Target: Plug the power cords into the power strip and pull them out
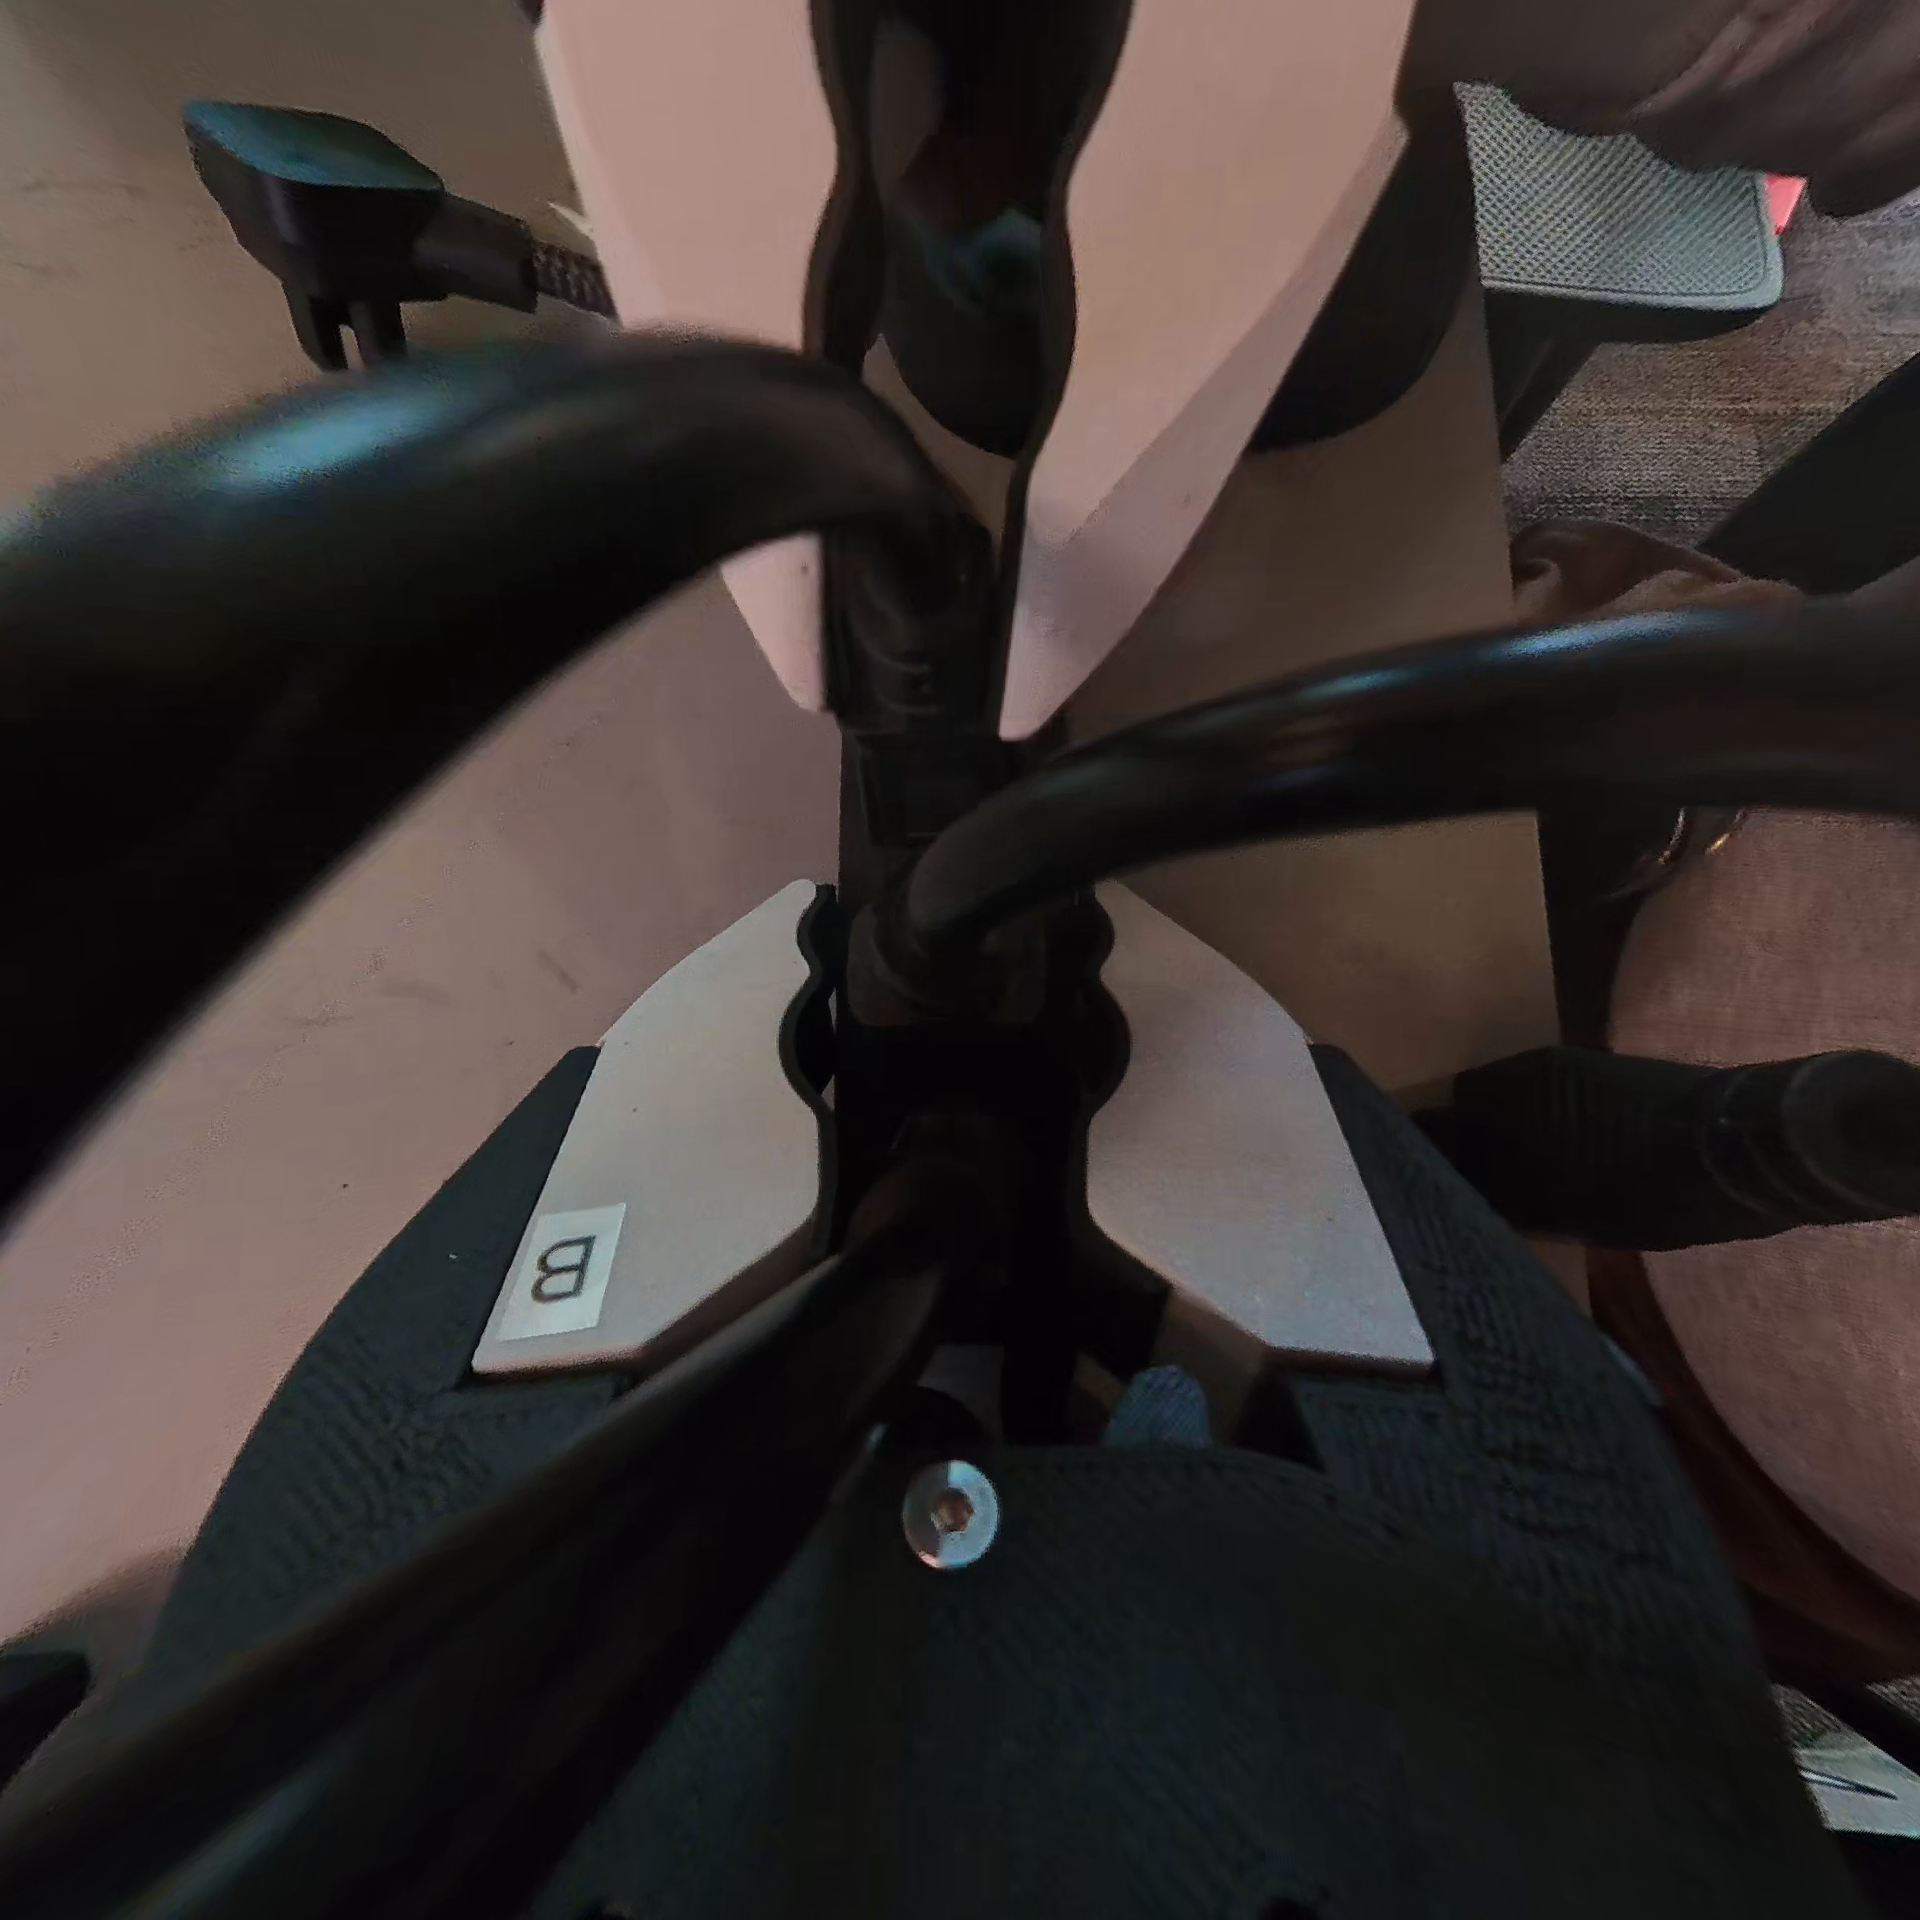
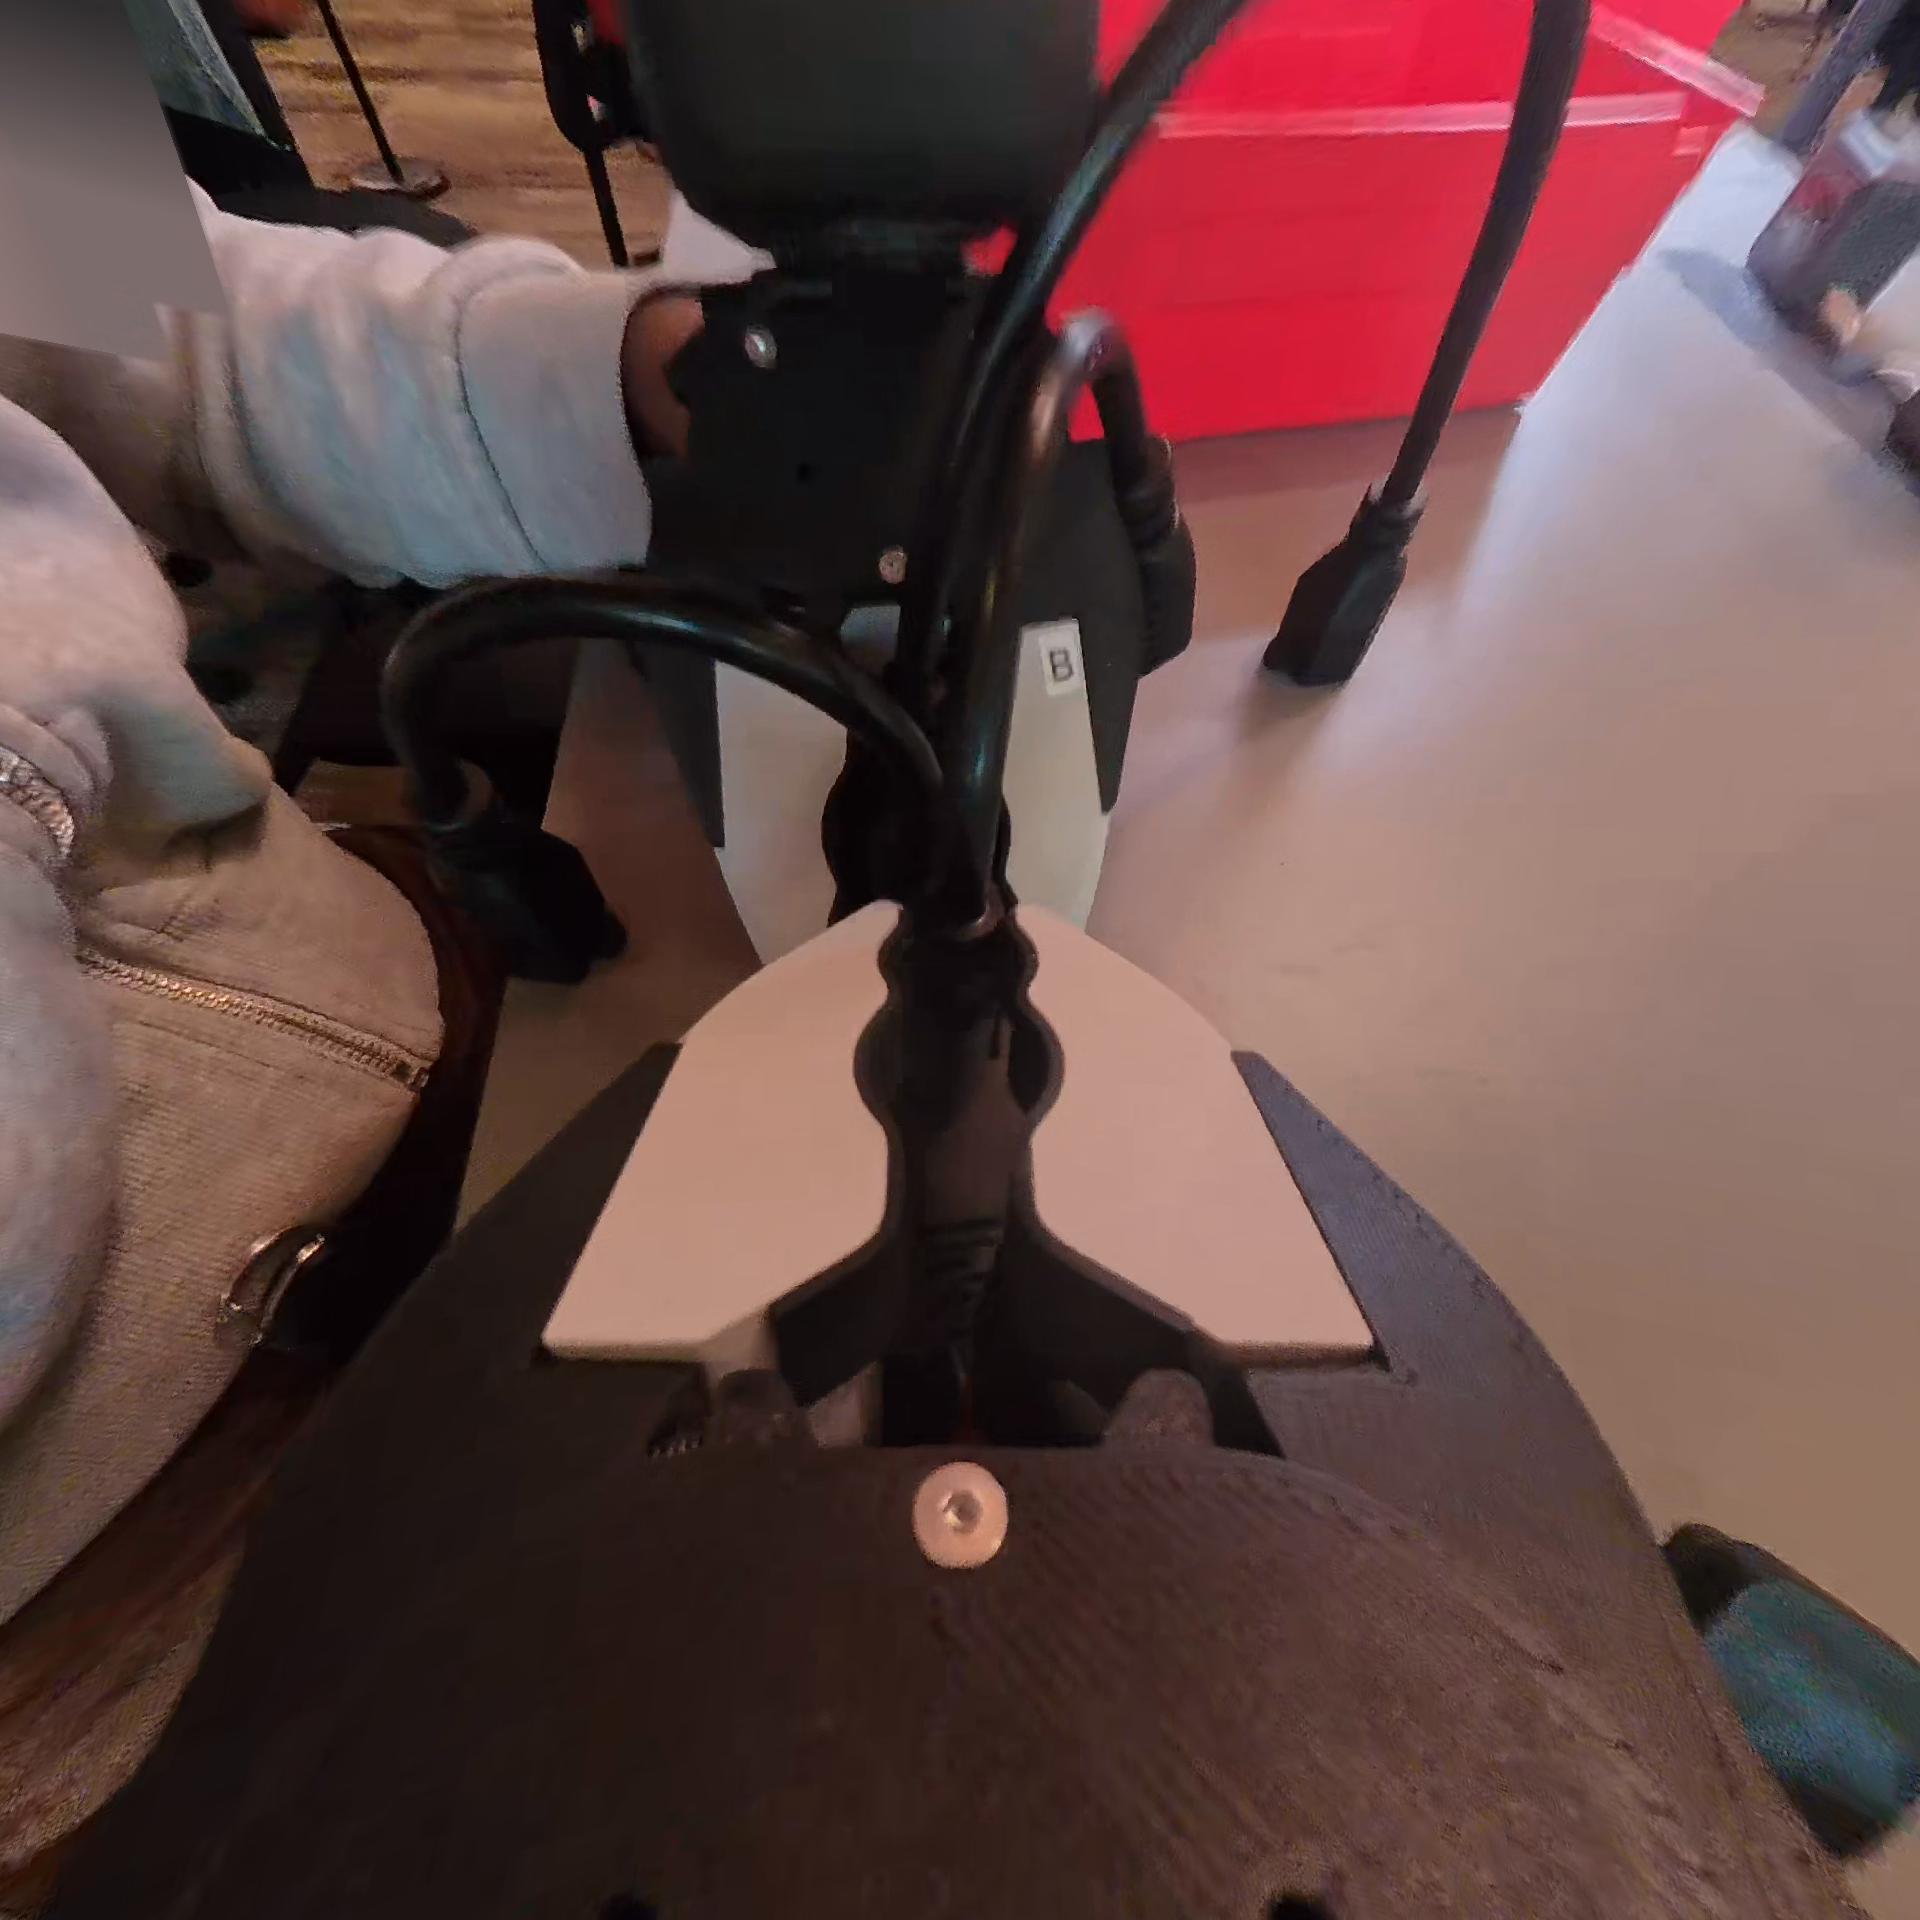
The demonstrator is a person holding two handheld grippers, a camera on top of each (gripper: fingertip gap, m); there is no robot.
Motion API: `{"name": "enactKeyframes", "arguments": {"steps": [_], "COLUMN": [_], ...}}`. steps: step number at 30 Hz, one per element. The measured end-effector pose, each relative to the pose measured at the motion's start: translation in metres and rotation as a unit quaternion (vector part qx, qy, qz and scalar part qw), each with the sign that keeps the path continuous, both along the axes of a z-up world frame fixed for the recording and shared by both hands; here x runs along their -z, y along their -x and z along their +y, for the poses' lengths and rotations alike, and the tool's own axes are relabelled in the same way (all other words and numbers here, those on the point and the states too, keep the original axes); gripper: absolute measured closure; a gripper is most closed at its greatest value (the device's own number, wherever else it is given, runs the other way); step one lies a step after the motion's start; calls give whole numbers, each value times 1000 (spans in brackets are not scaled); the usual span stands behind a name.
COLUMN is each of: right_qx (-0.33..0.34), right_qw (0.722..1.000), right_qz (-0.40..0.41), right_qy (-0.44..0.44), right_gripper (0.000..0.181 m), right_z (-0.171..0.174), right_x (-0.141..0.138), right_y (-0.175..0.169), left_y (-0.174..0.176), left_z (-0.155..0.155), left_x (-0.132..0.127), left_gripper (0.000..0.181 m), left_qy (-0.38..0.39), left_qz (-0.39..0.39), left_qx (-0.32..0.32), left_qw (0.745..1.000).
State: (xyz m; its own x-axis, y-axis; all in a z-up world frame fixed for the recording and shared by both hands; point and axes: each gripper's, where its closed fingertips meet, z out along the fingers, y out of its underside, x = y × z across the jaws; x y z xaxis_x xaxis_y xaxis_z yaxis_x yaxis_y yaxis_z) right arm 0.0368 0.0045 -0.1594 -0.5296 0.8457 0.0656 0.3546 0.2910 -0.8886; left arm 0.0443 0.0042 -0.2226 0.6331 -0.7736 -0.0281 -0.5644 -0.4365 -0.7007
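Note:
In the left wrist view my left gripper [image 1: 961, 920] is shut on a black plug end [image 1: 935, 966] with a cord [image 1: 1351, 707] curving off to the right. My right gripper [image 1: 914, 717] faces it tip to tip, shut on a second black plug body [image 1: 904, 644], whose thick cord [image 1: 416, 540] loops left. In the right wrist view my right gripper [image 2: 961, 920] clamps its black plug [image 2: 951, 1143], and the left gripper [image 2: 925, 862] meets it head on. I cannot make out the power strip among the black parts.
A loose flat black plug [image 1: 312, 208] with a braided cord lies far left on the beige table [image 1: 312, 1039]. Another black plug [image 2: 1340, 613] stands right of the grippers, and one lies near the person [image 2: 509, 883]. A red box [image 2: 1403, 229] is behind; a grey sleeve [image 2: 416, 405] holds the left gripper. My right fingertips sit around 6 centimeters from my left ones.

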Motion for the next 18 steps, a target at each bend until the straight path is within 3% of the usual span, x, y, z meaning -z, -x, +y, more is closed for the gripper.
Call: {"name": "enactKeyframes", "arguments": {"steps": [3, 6, 8, 9, 12, 18], "right_qx": [2, -9, -16, -26, -13, -11], "right_qw": [1000, 1000, 999, 999, 1000, 999], "right_qz": [-8, -16, -30, -36, -9, -11], "right_qy": [-29, 11, 24, 22, -9, -52], "right_gripper": [166, 165, 140, 137, 157, 158], "right_z": [1, 1, 1, -2, 0, 0], "right_x": [1, 1, 9, 14, 15, 14], "right_y": [-1, -2, -5, -7, -2, -6], "left_y": [-1, -1, -1, -1, -1, -3], "left_z": [0, 0, 0, 0, 0, -1], "left_x": [0, 0, 0, 0, 0, 0], "left_gripper": [136, 136, 136, 136, 137, 136], "left_qy": [5, 3, 2, 1, -4, 2], "left_qz": [-1, 0, 0, 1, 0, 1], "left_qx": [4, 4, 5, 5, 6, 11], "left_qw": [1000, 1000, 1000, 1000, 1000, 1000]}}
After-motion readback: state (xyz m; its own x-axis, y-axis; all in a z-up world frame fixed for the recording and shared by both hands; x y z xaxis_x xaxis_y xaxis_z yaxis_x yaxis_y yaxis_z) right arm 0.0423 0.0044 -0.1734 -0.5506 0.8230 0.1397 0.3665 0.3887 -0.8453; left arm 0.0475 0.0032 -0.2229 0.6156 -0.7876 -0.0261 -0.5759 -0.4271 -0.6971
